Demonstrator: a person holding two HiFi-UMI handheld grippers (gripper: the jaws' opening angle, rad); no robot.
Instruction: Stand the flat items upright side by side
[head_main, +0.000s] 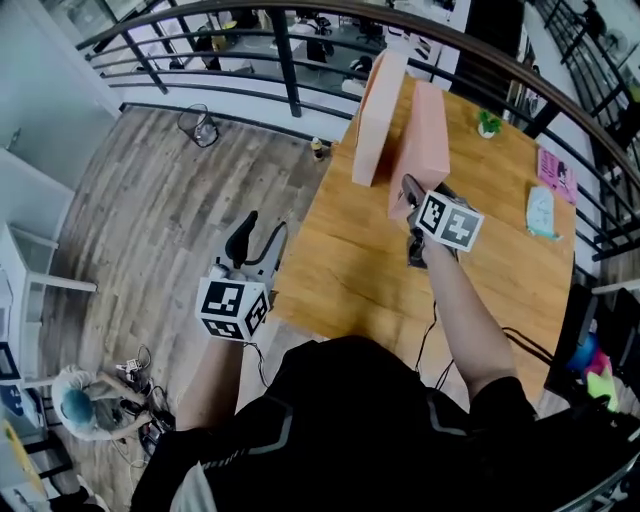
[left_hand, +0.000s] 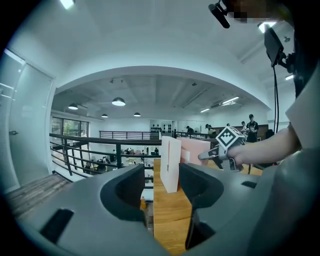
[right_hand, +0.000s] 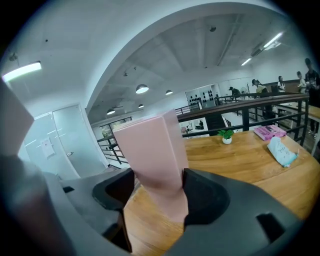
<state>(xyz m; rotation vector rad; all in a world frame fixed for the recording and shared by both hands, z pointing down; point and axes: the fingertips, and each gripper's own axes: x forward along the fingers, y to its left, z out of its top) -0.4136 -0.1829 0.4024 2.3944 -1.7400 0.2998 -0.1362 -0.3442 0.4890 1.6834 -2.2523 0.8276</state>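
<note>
Jaws of my right claw (right_hand: 159, 180) stand loose around the near pink box (right_hand: 150, 145), upright on the table (head_main: 340, 260) beside the far pink box (head_main: 380, 115). I should draw straight back without brushing it; left claw (left_hand: 161, 172) gapes empty.

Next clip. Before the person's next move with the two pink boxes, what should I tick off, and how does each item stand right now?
1. Pale pink flat rectangular box stands upright on the wooden table: ok.
2. Second pink flat box stands upright beside the first: ok.
3. The two boxes are apart, not touching: cannot tell.
4. Right gripper has the second pink flat box between its jaws; pads pressing on it: cannot tell.
5. Left gripper has jaws apart with nothing between them, and sits off the table's edge: ok.
6. Small potted plant and pink book lie well away from the boxes: ok.
</note>
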